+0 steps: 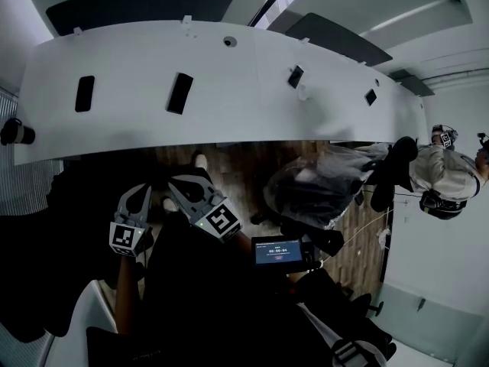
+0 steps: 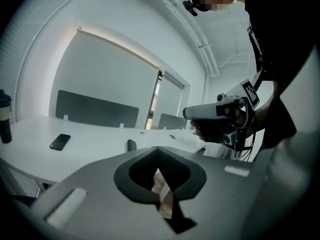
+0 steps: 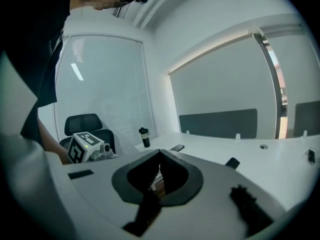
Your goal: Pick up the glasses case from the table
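Note:
The glasses case (image 1: 180, 92) is a dark oblong lying on the long white table (image 1: 229, 105), left of its middle. It also shows as a small dark shape in the left gripper view (image 2: 131, 145) and the right gripper view (image 3: 232, 162), far ahead of both jaws. My left gripper (image 1: 144, 192) (image 2: 158, 148) and right gripper (image 1: 183, 183) (image 3: 160, 151) hang side by side below the table's near edge, over the wooden floor. Both are shut with nothing in them. Each shows in the other's view: the right gripper (image 2: 220, 111) and the left gripper's marker cube (image 3: 82, 146).
A black phone (image 1: 84, 94) lies left of the case and two smaller dark items (image 1: 296, 76) (image 1: 370, 96) lie further right. A dark bottle (image 1: 15, 132) stands at the table's left end. Another person (image 1: 447, 170) stands at the right. An office chair (image 3: 85, 124) is nearby.

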Action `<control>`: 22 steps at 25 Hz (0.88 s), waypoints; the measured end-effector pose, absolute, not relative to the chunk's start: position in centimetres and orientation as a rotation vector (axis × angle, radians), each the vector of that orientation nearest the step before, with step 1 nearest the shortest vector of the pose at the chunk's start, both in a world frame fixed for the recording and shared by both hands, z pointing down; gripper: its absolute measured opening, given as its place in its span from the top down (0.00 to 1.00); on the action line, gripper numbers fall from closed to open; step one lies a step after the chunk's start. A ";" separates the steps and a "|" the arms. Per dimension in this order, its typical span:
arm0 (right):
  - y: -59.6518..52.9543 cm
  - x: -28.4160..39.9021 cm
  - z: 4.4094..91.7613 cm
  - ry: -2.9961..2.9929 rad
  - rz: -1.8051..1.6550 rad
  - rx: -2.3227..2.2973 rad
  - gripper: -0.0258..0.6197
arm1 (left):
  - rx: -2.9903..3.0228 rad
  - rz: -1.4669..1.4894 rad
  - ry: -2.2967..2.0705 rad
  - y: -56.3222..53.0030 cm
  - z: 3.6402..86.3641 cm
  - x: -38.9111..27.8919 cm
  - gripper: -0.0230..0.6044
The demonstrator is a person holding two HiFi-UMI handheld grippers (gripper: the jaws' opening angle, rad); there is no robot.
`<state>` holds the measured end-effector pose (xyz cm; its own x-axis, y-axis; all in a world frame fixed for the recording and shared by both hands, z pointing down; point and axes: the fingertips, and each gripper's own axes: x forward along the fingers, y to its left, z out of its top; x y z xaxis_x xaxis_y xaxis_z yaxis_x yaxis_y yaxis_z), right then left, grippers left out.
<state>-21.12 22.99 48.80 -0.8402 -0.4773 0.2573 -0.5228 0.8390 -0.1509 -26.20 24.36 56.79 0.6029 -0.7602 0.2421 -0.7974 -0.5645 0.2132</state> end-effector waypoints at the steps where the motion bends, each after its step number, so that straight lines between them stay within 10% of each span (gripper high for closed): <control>1: 22.5 -20.9 48.9 -2.808 0.322 0.771 0.95 | 2.516 0.178 -1.288 24.0 56.9 -26.0 0.96; 22: 7.7 -12.3 49.7 -2.775 0.420 0.822 0.95 | 2.438 0.279 -1.349 10.0 57.0 -19.3 0.96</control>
<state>-12.27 7.68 49.67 -0.8205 -0.4963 0.2837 -0.5580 0.8031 -0.2090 -19.29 10.04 57.00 0.5296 -0.7814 0.3301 -0.8482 -0.4912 0.1980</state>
